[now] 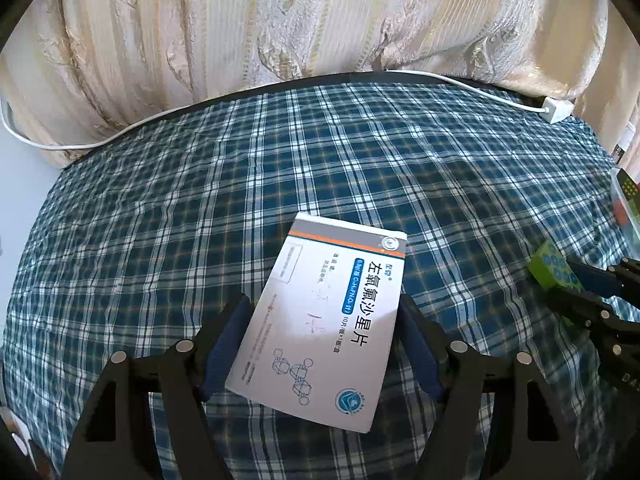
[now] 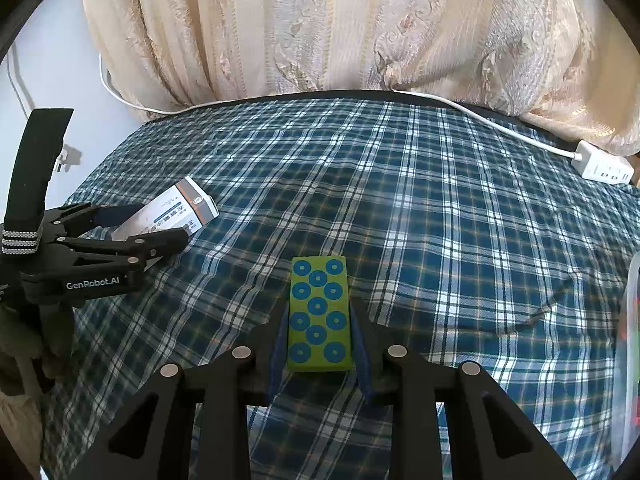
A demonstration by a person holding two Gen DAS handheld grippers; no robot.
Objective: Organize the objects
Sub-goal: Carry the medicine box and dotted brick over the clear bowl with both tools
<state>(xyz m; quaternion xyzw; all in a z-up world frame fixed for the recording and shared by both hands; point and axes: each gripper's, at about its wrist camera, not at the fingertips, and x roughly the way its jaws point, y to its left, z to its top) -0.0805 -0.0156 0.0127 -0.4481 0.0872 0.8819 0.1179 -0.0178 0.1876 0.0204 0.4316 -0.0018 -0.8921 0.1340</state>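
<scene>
Both jaws are clamped: the left gripper (image 1: 322, 334) holds a white medicine box (image 1: 326, 316) printed "左氧氟沙星片", the right gripper (image 2: 319, 334) a green box (image 2: 319, 314) dotted with blue rings, both over the blue plaid tablecloth (image 2: 440, 240). "GenRobot.AI" marks the left gripper. A white power strip (image 2: 604, 168) lies by the cream curtain (image 2: 320, 28).

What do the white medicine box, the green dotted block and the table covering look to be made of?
White medicine box: thin printed cardboard, matte to slightly glossy; sharp folded edges and flat printed panels.
Green dotted block: unclear, likely painted wood or foam; solid, matte, crisp corners, no folds.
Plaid tablecloth: woven fabric, matte; it wrinkles and drapes over the table edge.
</scene>
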